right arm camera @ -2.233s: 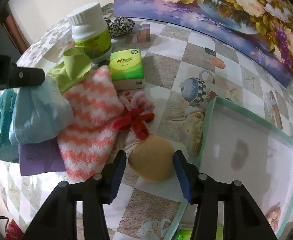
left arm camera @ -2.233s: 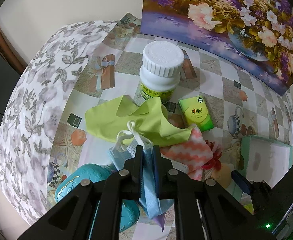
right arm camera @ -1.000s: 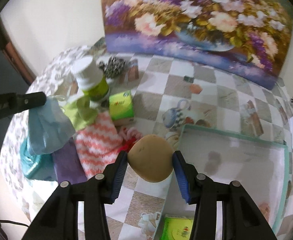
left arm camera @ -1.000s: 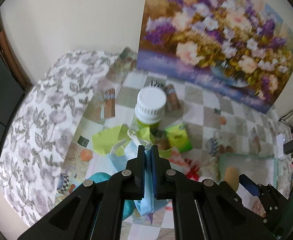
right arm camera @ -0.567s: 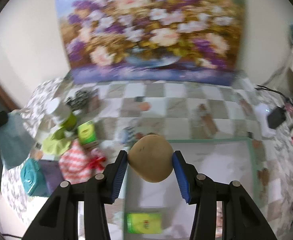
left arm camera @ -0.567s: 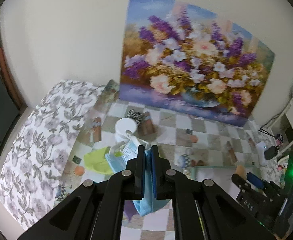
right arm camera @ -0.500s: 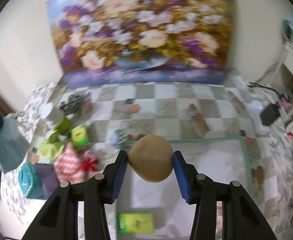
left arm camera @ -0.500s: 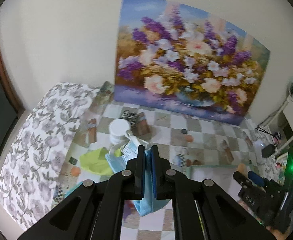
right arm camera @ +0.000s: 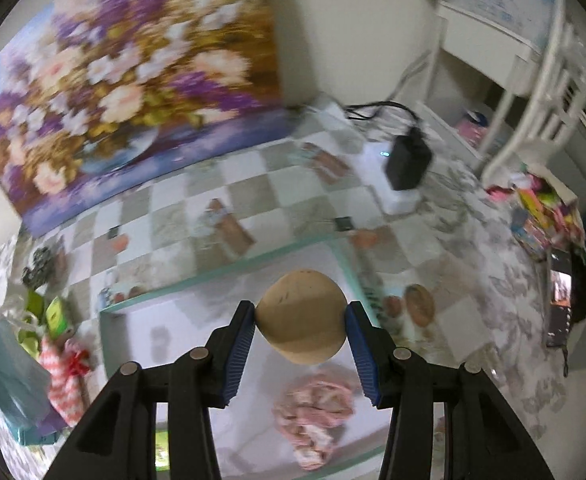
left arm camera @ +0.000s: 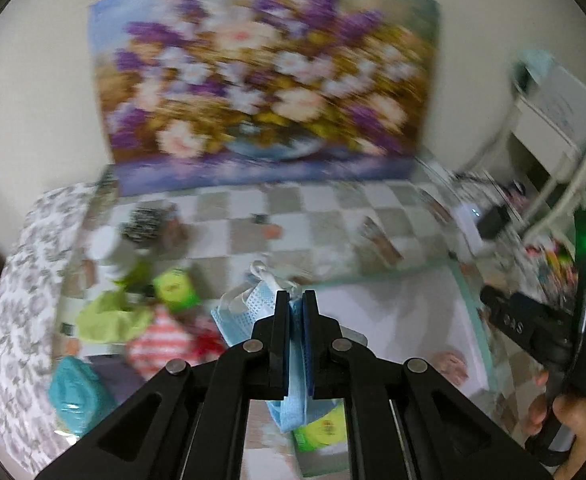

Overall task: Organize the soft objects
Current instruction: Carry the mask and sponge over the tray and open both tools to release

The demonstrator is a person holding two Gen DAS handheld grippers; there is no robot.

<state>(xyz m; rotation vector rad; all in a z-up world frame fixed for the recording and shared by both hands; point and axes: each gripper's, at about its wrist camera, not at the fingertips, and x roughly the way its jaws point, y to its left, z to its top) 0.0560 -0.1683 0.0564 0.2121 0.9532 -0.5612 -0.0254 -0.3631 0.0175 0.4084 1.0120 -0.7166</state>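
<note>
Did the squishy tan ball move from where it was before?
Yes. The tan ball, pinched in the right claw, was lifted off the checkered cloth beside the tray and carried rightward; now it hangs above the tray's white inside.

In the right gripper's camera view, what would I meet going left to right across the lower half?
Blue face mask → orange-and-white striped cloth → tan sponge ball in the right gripper → black phone-like device.

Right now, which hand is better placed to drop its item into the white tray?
Right. The right gripper holds the tan round sponge above the green-rimmed white tray. The left gripper, clamping the light blue face mask, sits nearer the tray's left edge.
</note>
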